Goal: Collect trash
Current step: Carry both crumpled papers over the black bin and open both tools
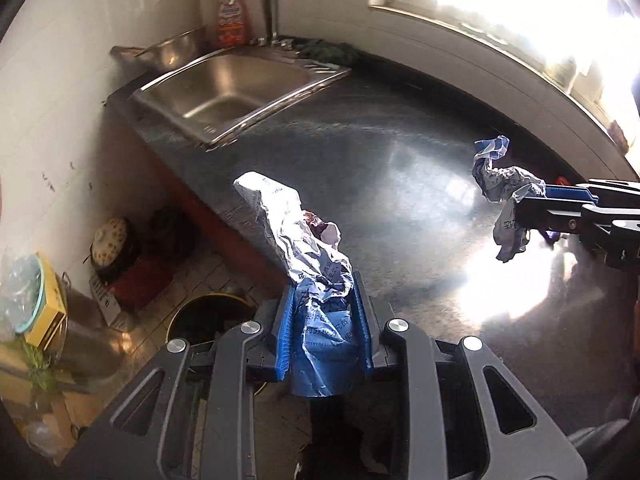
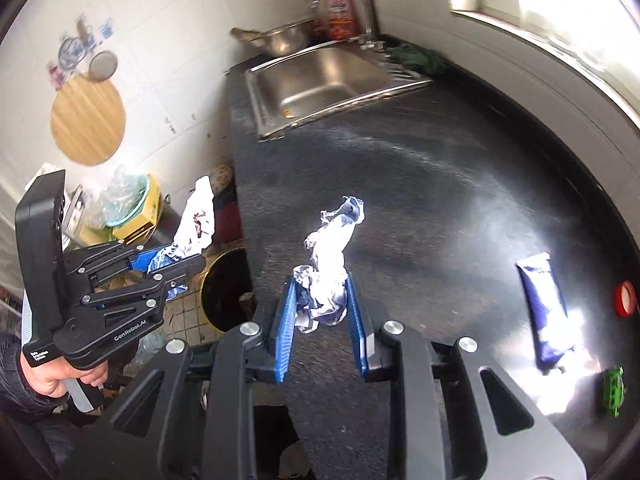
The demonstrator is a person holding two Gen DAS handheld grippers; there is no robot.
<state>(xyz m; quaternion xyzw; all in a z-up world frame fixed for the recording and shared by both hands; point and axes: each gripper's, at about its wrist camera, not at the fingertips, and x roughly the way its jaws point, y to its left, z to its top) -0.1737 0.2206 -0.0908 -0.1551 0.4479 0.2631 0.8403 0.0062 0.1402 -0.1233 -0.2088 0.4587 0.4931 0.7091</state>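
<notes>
1. A round dark bin is seen on the tiled floor beside the bench.
2. The left gripper is held over the bench edge, near the bin; its blue fingers are clamped on a crumpled white-and-blue wrapper.
3. The right gripper is held above the bench, fingers closed on a second crumpled wrapper.
4. A blue packet is left lying on the bench, with what may be a red cap and a small green object near it.
5. A steel sink is set at the far end.
</notes>
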